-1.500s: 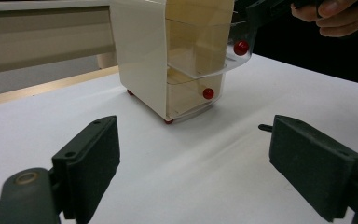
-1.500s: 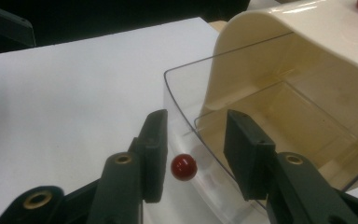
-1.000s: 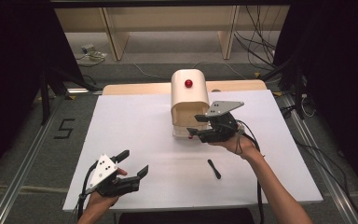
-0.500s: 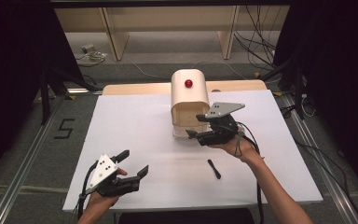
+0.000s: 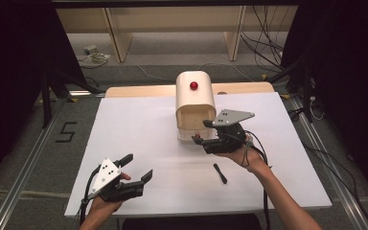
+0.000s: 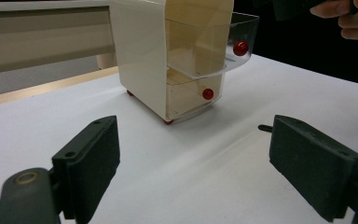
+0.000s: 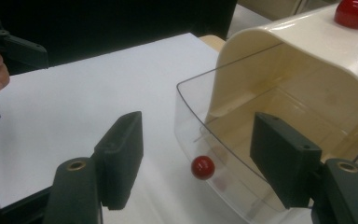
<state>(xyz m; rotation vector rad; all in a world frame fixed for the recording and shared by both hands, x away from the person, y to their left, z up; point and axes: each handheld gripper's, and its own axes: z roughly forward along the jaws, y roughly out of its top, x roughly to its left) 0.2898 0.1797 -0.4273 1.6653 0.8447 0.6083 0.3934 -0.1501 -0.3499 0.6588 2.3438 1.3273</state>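
right hand-held gripper jaws just opened wide, clear drawer pulled out, empty

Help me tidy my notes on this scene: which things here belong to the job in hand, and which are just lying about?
In the job:
cream drawer cabinet
upper clear drawer, pulled out
its red knob
right gripper, jaws open at that knob
black stick, lying near the right hand

Lying about:
lower drawer, shut
left gripper, open, idle
white table
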